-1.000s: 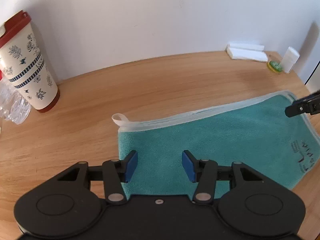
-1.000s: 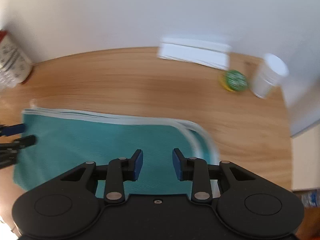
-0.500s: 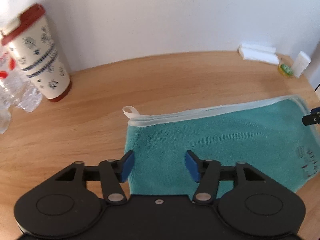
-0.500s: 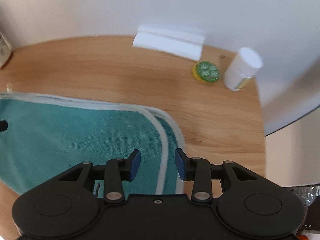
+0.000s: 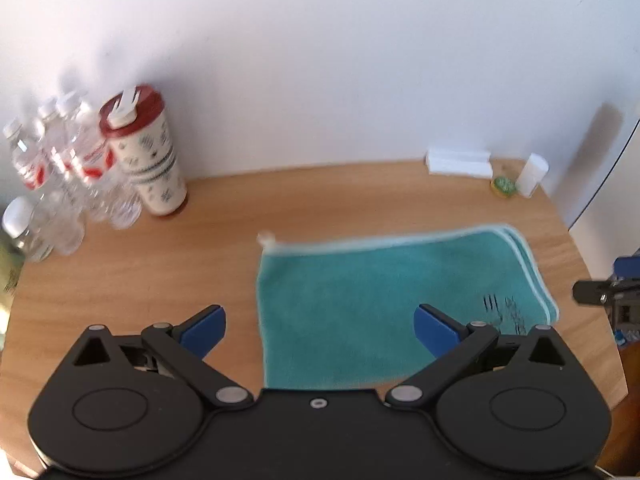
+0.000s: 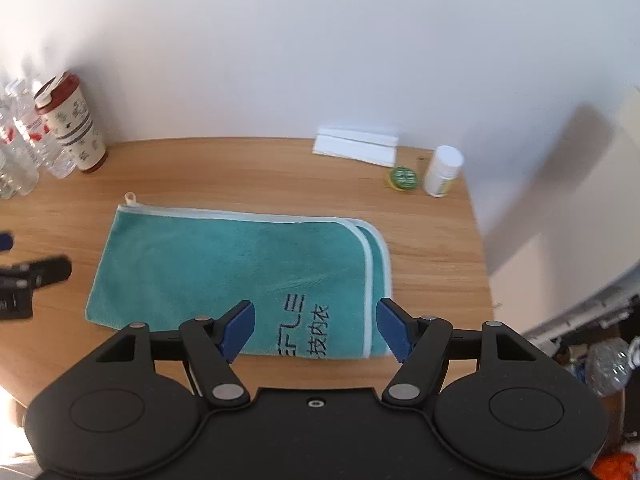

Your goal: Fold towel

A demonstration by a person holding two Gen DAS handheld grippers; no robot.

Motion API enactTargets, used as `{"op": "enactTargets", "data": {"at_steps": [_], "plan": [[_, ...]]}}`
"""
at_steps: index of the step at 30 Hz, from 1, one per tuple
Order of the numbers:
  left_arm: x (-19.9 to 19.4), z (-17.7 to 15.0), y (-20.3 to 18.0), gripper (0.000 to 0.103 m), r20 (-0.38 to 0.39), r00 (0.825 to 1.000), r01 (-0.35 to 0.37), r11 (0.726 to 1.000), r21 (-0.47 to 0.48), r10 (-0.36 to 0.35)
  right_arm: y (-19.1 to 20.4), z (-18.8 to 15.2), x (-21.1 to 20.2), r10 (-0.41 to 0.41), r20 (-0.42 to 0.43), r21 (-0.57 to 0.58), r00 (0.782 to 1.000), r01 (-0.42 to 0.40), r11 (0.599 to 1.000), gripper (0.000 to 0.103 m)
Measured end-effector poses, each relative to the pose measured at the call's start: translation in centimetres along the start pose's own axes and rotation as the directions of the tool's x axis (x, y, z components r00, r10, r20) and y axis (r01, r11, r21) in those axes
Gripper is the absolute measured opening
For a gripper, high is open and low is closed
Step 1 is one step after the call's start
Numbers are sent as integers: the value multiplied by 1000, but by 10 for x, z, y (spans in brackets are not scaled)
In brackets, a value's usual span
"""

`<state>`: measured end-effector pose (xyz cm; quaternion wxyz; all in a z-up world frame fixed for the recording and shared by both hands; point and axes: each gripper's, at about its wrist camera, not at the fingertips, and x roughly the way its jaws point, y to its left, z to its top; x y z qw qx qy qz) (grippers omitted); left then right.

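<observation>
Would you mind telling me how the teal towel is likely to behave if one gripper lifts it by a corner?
The towel is soft cloth lying flat, so it would probably droop rather than hold shape. Two trimmed edges show at one end, so it seems folded; a one-corner lift may let the layers fall open. It looks thin, hence likely light.

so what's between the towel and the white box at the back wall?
Nothing: bare wood tabletop between towel and white box, per right wrist view.
</observation>
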<state>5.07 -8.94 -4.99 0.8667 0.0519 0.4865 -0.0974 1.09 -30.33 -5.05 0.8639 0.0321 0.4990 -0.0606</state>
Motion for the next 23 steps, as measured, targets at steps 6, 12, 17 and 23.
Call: {"op": "enactTargets", "data": {"at_steps": [6, 12, 17, 23], "plan": [[-22, -10, -11, 102, -30, 999, -21, 999, 42, 22, 4, -6, -21, 20, -5, 39, 1000, -19, 999, 72], [-33, -18, -22, 102, -41, 998, -46, 995, 83, 50, 3, -11, -29, 32, -28, 63, 999, -30, 998, 72], [-33, -20, -19, 102, -69, 996, -61, 997, 56, 65, 5, -17, -30, 42, -49, 53, 998, -39, 998, 72], [-39, -23, -13, 102, -51, 999, -16, 1000, -3, 16, 10, -24, -30, 49, -58, 19, 997, -48, 999, 72]]}}
